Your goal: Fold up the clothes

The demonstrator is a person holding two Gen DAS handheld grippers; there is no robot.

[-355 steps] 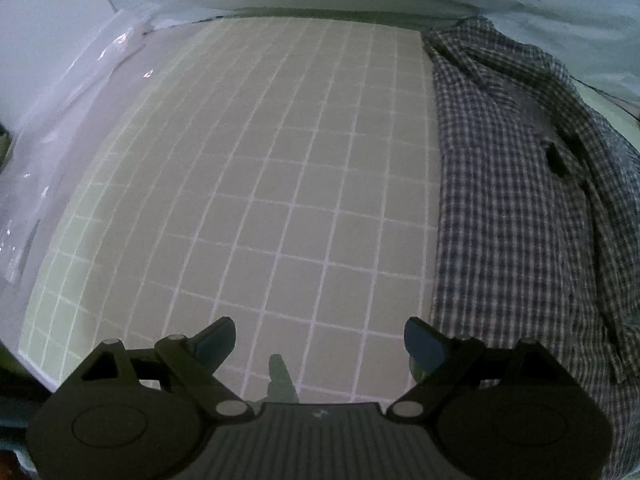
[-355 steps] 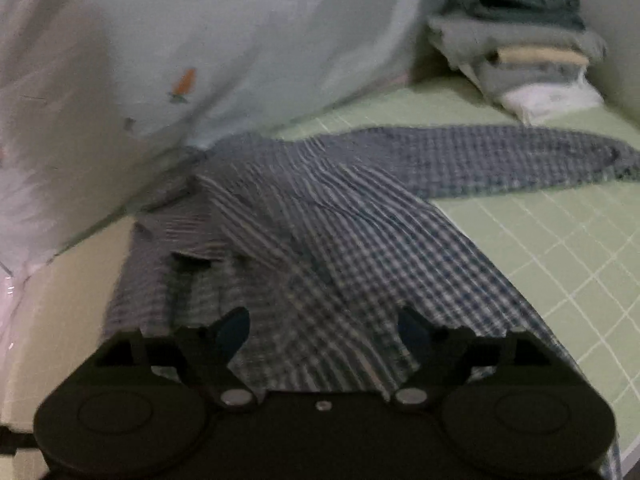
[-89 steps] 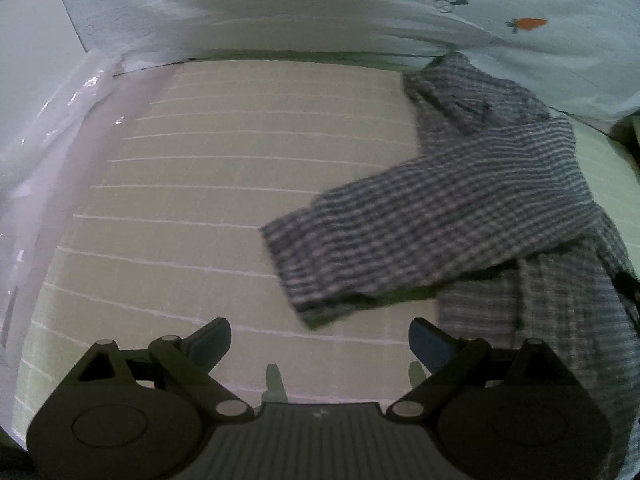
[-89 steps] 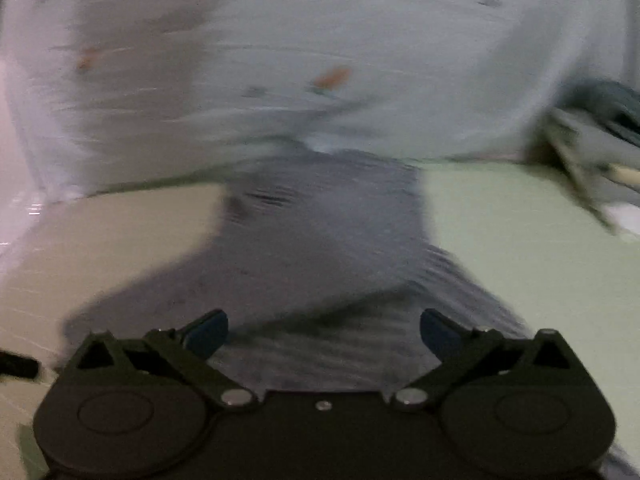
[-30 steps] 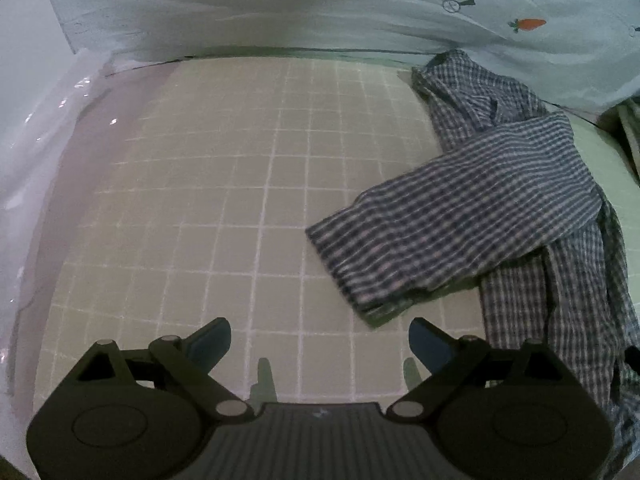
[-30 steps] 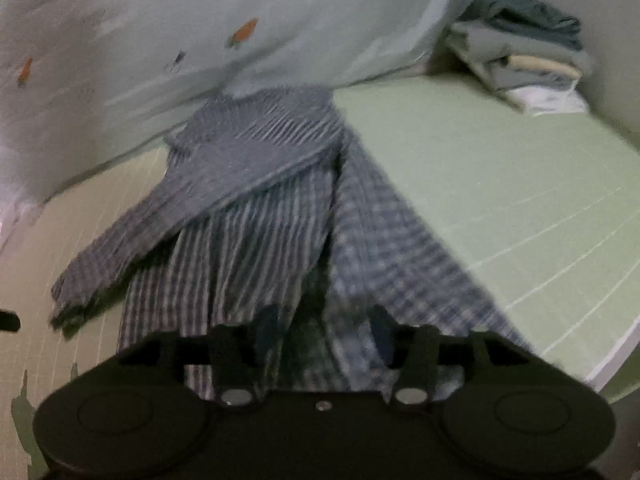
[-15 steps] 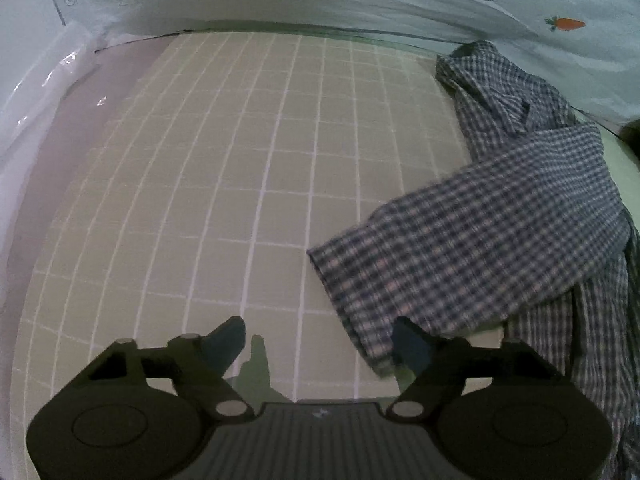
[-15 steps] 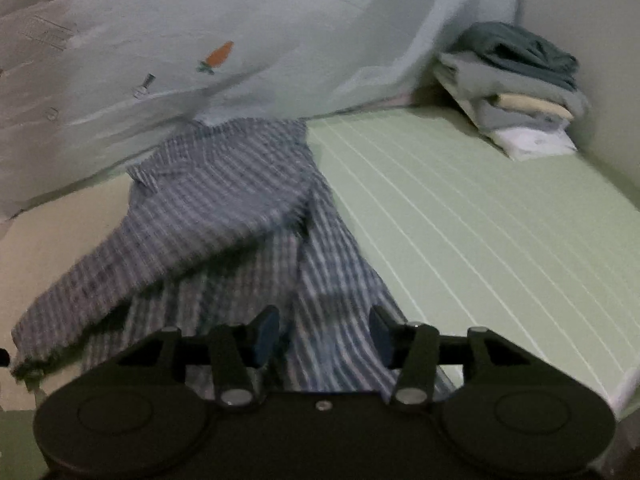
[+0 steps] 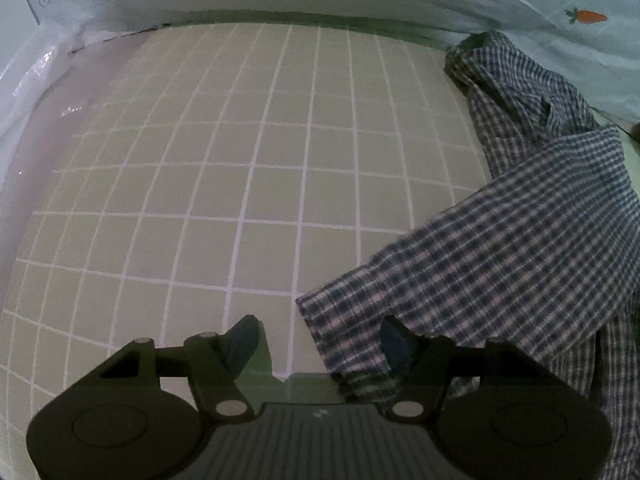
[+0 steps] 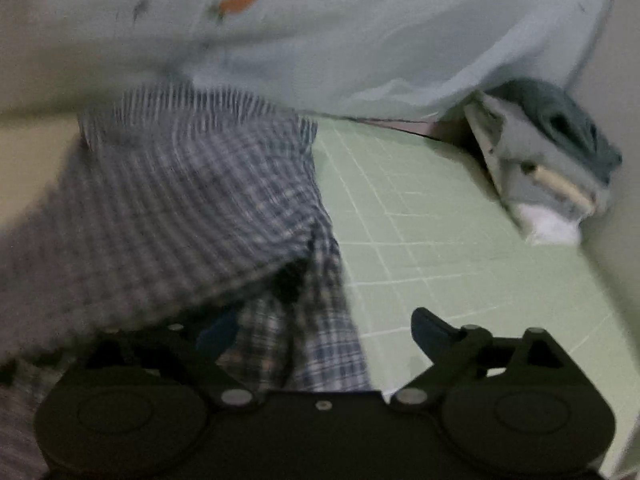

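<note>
**Cuff between our left jaws, right jaws let go**

Now our left gripper [image 9: 318, 340] has come down over the sleeve [image 9: 500, 256] end, and its jaws have just been closing; they stand partly spread with the cuff [image 9: 344, 328] between them, the right-hand pad already over the cloth. We cannot see the pads pressing yet, so we judge the pinch unfinished. Half a second ago that cuff lay just ahead of the fingertips; it now sits inside the gap.

Our right gripper [image 10: 320, 332] has just sprung its jaws wide. A second ago they were narrow around the shirt's [image 10: 192, 200] lower edge; now the cloth lies loose between them, touching neither pad as far as the blur lets us tell. We read this as one fold set down and the sleeve fold next.

Beyond the grippers, the shirt lies on the gridded mat [image 9: 240, 160], its body running long from near us away to the collar by the carrot-print sheet [image 9: 560, 8]. The sleeve crosses it at a slant, cuff pointing near and leftward in the left view. Farthest off, a stack of folded clothes [image 10: 548, 160] sits at the mat's far right corner.
</note>
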